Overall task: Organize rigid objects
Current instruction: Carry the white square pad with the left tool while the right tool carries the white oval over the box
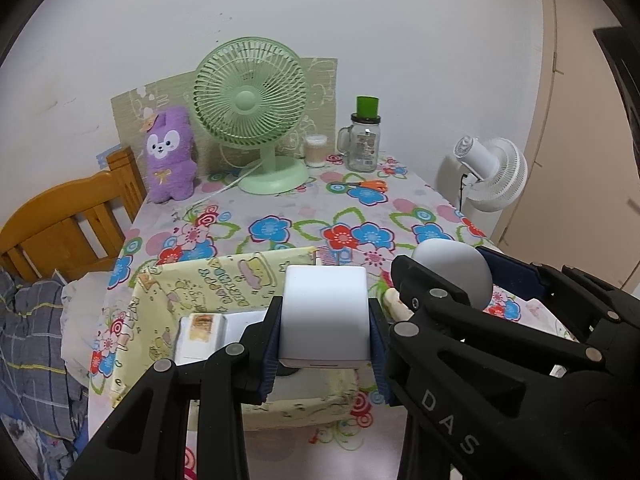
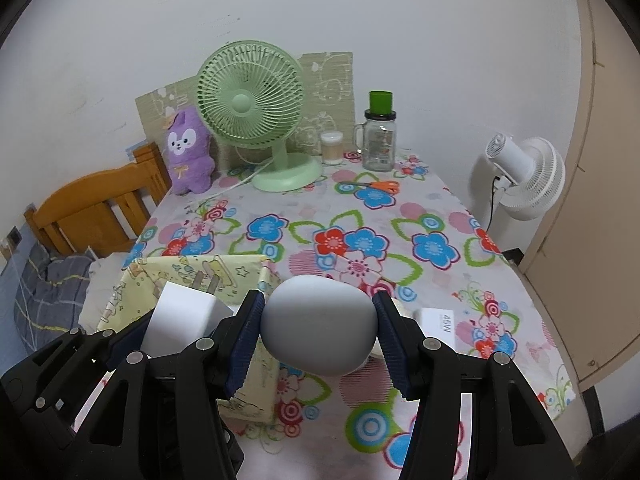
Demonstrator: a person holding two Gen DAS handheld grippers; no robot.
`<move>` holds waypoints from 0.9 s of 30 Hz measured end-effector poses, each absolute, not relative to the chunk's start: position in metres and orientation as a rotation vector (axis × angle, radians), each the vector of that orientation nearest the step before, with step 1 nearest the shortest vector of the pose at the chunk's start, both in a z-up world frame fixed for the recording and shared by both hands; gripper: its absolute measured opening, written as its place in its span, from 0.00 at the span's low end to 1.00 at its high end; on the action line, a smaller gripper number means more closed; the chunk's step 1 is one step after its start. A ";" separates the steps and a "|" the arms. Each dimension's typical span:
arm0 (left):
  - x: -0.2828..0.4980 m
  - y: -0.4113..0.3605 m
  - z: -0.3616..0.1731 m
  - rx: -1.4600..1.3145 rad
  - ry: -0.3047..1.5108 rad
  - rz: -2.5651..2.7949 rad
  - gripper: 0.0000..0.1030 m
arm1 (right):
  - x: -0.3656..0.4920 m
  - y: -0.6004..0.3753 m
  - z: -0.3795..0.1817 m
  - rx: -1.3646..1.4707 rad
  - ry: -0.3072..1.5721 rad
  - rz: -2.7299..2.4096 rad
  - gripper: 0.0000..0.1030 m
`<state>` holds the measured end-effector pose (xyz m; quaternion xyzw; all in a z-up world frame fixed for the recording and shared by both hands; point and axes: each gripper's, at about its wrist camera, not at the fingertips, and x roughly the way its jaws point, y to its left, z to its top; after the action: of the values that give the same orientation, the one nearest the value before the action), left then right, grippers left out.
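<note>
Above the yellow fabric box [image 1: 208, 280], which already holds a flat packet [image 1: 200, 330], our left gripper [image 1: 325, 322] clamps a white charger [image 1: 325, 312], our right gripper [image 2: 318, 330] a grey egg-shaped object [image 2: 318, 324]; neither is stowed yet.

Both wrist cameras are looking forward and downward from the near edge of the table [image 1: 280, 208], facing its far edge and the wall. The left view is sitting slightly left of the right one. Both are sharing the green fan [image 1: 252, 112] and the yellow box [image 2: 192, 276] close below.
</note>
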<state>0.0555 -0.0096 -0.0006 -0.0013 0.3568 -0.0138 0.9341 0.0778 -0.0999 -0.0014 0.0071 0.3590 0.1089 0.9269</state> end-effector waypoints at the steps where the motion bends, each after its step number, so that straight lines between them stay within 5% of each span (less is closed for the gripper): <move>1: 0.056 -0.006 -0.001 -0.003 0.731 -0.026 0.38 | 0.079 -0.097 -0.002 0.013 0.737 0.226 0.57; 27: 0.083 0.065 -0.021 -0.054 0.779 0.042 0.39 | 0.116 -0.018 -0.022 -0.039 0.782 0.319 0.57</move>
<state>0.0828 0.0650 -0.0210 -0.0261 0.3798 0.0204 0.9245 0.1158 -0.0182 -0.0225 -0.0189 0.3793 0.1547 0.9120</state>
